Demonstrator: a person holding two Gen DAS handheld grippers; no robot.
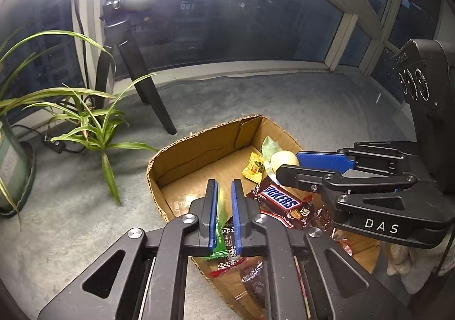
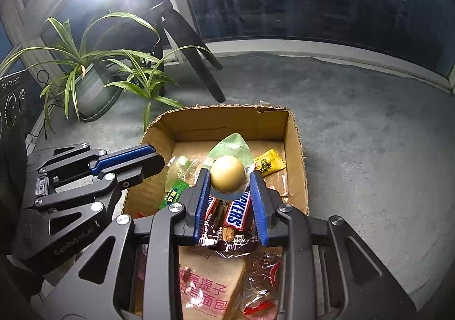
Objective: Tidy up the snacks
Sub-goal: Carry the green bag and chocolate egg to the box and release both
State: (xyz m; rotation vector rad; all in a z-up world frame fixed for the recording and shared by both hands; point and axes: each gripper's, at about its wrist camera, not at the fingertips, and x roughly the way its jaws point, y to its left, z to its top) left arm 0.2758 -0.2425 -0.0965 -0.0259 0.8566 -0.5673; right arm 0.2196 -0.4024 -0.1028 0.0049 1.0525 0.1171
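Right gripper (image 2: 227, 180) clamped the packaged egg (image 2: 227, 174) above the cardboard box (image 2: 295, 149), over the Snickers bar (image 2: 236, 210). Left gripper (image 1: 224, 195) fingers slightly apart around a green packet (image 1: 217, 246) (contact unclear) near the box's left edge.

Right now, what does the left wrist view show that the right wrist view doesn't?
Only the left wrist view: the right gripper from the side, with DAS on its body. Only the right wrist view: the pink-lettered bread pack and the left gripper side-on. Both: cardboard box, Snickers bar, yellow candy, wrapped egg, green packet, plant.
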